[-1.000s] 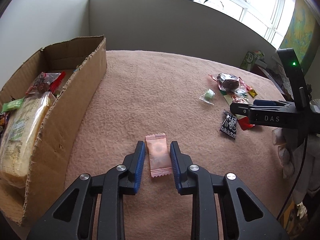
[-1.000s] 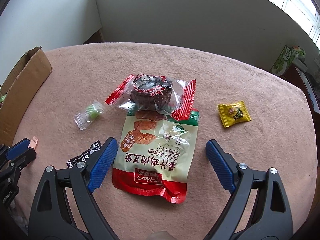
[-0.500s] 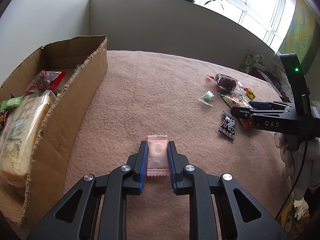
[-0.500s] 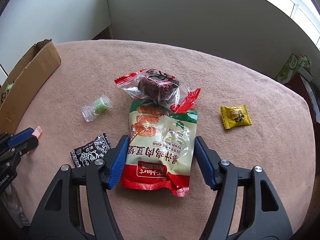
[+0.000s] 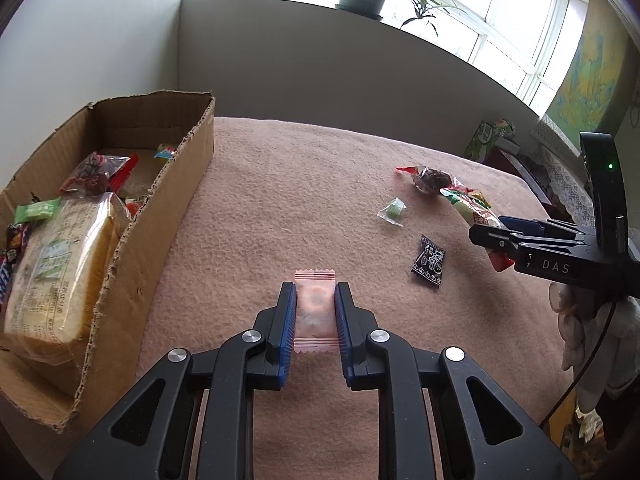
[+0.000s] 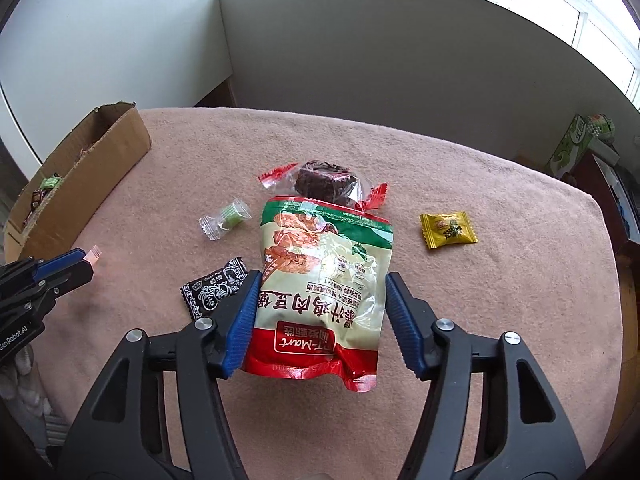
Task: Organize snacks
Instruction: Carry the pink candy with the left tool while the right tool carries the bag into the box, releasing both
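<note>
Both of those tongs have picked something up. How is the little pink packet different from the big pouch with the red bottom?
The pink packet is small, plain and pale; the pouch is far larger, printed with food pictures and writing.
The left tongs stand nearly shut on the packet; the right tongs stand much wider on the pouch.
The packet lies straight between its pads; the pouch is tilted, one bottom corner drooping.
Both are sealed snacks, gripped by their sides.

The left hand-held gripper (image 5: 315, 312) is built of matte black plastic arms with triangular cut-outs, silver round screws at the pivots, and blue ribbed pads (image 5: 289, 328) lining the inner faces. The right hand-held gripper (image 6: 320, 316) has the same black frame, silver screws and blue ribbed pads (image 6: 244, 320). Seen from the side, its body carries white "DAS" lettering, a small green light on an upright black post, and a thin black cable (image 5: 588, 364). The left one's side bears white "GenRobot.AI" lettering.
</note>
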Demonstrator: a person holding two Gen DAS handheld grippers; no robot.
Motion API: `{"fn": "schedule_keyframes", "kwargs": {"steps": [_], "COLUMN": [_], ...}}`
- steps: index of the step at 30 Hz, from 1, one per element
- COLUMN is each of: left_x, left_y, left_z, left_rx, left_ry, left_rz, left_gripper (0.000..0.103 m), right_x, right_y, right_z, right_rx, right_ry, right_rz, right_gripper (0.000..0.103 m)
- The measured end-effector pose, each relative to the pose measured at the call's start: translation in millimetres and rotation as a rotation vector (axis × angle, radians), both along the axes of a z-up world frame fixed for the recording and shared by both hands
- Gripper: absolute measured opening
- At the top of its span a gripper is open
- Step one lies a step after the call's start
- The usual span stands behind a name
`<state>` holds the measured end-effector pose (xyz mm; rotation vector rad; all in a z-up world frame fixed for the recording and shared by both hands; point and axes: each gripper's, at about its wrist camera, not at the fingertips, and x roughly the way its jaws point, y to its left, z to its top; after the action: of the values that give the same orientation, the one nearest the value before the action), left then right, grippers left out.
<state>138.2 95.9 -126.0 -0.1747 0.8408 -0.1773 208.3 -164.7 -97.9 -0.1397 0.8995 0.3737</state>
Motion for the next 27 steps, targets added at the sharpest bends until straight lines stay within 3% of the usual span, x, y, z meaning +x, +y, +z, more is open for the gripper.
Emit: {"fn": "schedule_keyframes", "kwargs": {"steps": [11, 27], "left_x": [-19, -25], "left_y": [18, 88], "left_z": [35, 60], "left_rx": [-0.012, 0.026], "left_ry": [-0.074, -0.149], "left_rz": [0.017, 0.190], "left_gripper": [0.018, 0.018], "right_x": [-18, -13], "right_y": [29, 122], "right_z": [48, 70], "right_rx": [0.060, 0.086], "right_ry": [-0.089, -0.116], "right_rz": [0.074, 0.247], "right_gripper": [0.064, 0.064]}}
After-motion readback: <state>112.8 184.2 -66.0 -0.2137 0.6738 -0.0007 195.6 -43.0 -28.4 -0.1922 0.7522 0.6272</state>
